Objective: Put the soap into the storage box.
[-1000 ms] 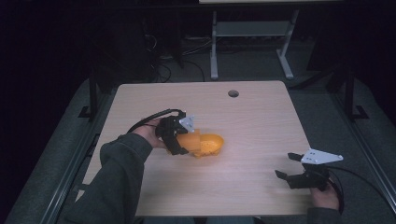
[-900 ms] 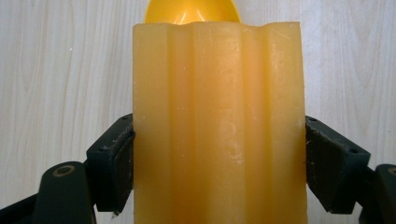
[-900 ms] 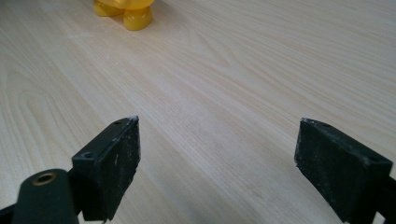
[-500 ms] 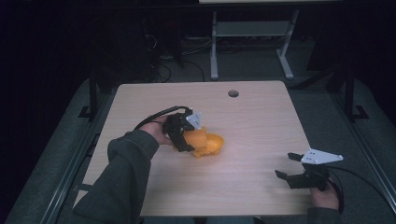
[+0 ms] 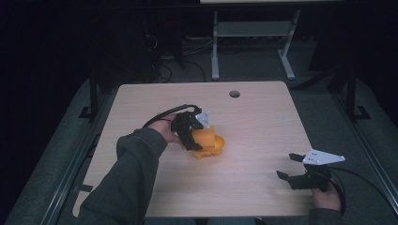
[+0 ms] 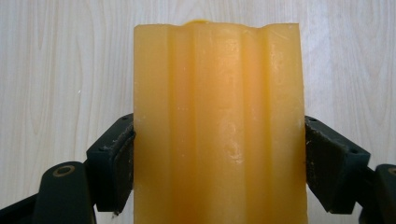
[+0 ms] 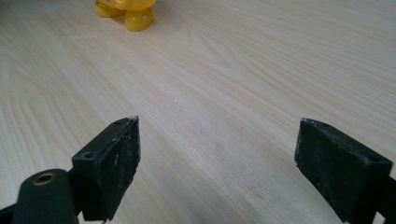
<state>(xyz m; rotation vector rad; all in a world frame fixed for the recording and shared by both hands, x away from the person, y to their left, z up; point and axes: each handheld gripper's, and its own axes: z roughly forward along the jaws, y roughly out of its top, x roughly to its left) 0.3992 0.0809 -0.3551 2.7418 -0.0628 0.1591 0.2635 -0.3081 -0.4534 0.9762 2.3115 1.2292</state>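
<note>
One orange block (image 5: pixel 209 140) is sitting between the jaws of the left gripper (image 5: pixel 195 140), and in the left gripper view its ribbed face (image 6: pixel 219 126) is being pressed by one jaw on each side. Two grippers are showing in the high view: the left one at the block and the right gripper (image 5: pixel 293 171), which is lying well apart from it with two jaws spread on nothing. One table (image 5: pixel 263 122) is lying beneath both grippers, carrying one round hole (image 5: pixel 234 93) well beyond the left gripper.
</note>
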